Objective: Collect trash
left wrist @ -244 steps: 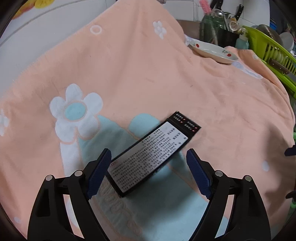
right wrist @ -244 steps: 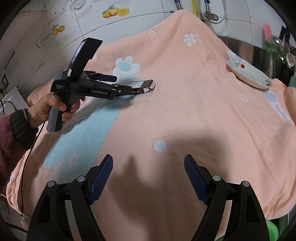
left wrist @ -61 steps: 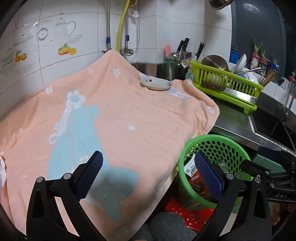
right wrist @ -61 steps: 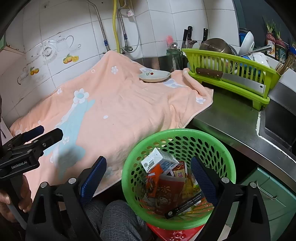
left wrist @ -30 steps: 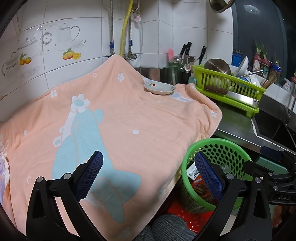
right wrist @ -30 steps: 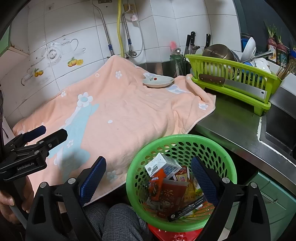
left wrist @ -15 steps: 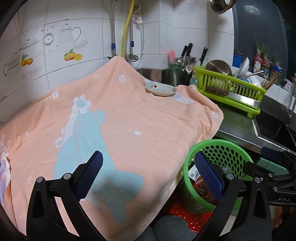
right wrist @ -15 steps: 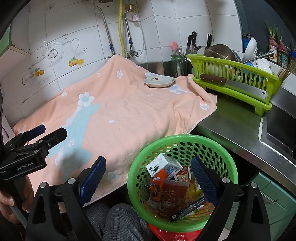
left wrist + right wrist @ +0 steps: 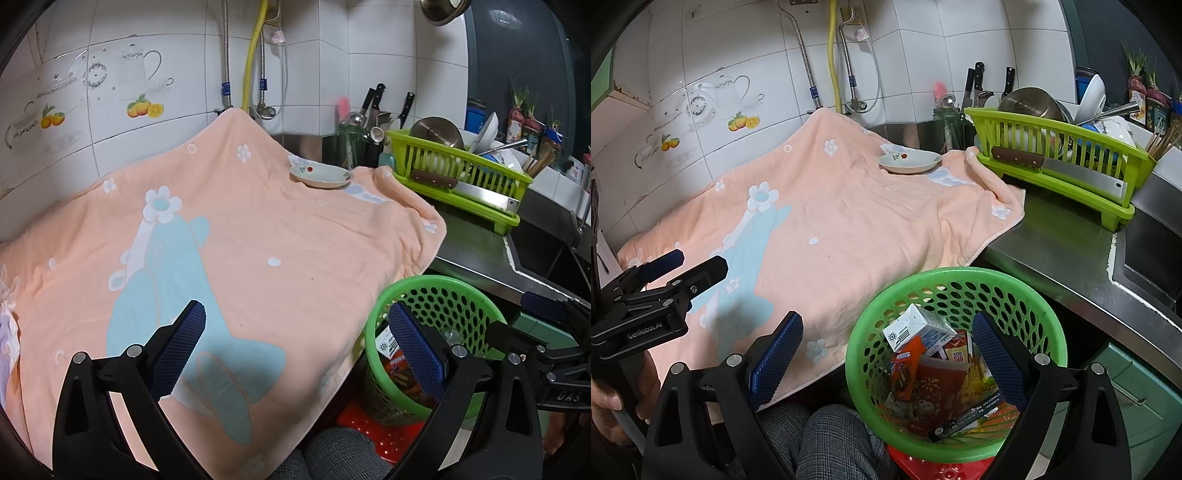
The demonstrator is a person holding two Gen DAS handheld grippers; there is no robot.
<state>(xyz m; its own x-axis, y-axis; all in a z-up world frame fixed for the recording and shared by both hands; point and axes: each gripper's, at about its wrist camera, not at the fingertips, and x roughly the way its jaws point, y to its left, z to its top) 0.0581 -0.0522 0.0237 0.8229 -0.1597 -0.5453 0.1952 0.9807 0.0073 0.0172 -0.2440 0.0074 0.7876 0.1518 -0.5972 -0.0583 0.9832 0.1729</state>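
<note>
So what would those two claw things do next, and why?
Probably just pull back and stop. Both the left gripper and right gripper are open and empty, the trash sits in the green basket, and the towel shows only a dish, not trash.

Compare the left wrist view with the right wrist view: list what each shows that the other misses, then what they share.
Only the left wrist view shows the hanging metal pan at the top and the white cloth at the far left edge. Only the right wrist view looks down into the green basket, showing the white carton, the red packet and the long black box. Both show the peach towel, the small plate, the lime dish rack and the cleaver; both grippers are open and empty.
</note>
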